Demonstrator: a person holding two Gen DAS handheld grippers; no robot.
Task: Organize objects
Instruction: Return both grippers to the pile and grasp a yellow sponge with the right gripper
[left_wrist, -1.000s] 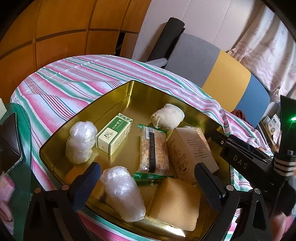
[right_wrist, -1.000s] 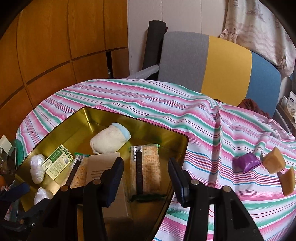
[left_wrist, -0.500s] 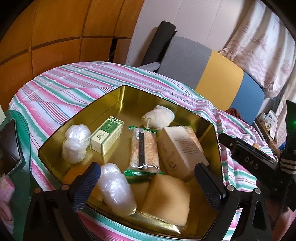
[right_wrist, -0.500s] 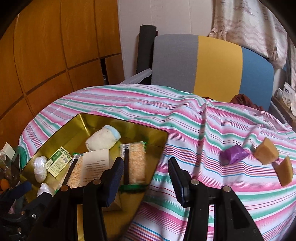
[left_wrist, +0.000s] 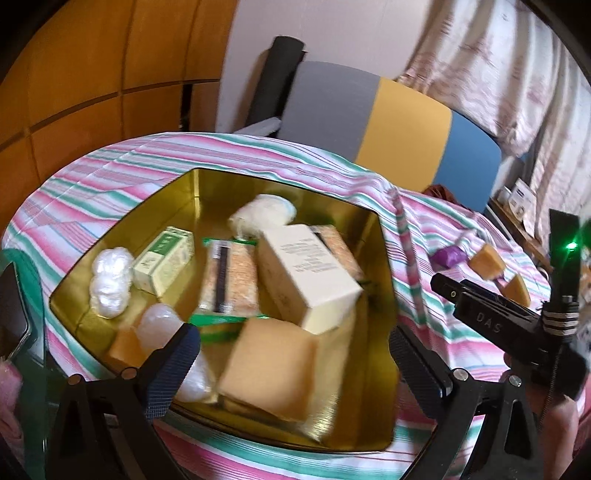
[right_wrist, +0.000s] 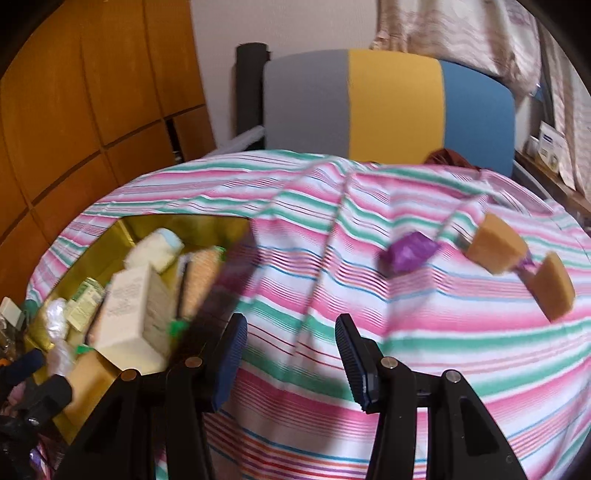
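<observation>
Both tools are empty: my right tool (right_wrist: 291, 354) hangs with its jaws part-spread over bare striped cloth (right_wrist: 369, 302), nothing between the pads, and my left tool (left_wrist: 291, 365) stands wide apart above the near rim of the gold tin (left_wrist: 384, 258). What I judge is left to tidy lies well away on the right side of the desk: a purple wrapped piece (right_wrist: 410, 253) and two tan wedges (right_wrist: 495, 243) (right_wrist: 552, 286), close together, with a purple scrap showing between the wedges.

The risks, as I judge them. Those loose things are crowded, so a careless closing could pinch two at once or shove a wedge toward the far edge. My right jaws stand rather narrow for a wedge; if I don't widen first, a pad may land on top and skid it away. The cloth is rumpled, and a low approach could snag a fold and drag everything. The tin is already full, with a cream box (left_wrist: 306, 273) tilted over the cracker packs (left_wrist: 231, 280) and a tan block (left_wrist: 267, 369) in front, so anything dropped there may slide or roll out. Both views are blurred, so my aim is uncertain.
</observation>
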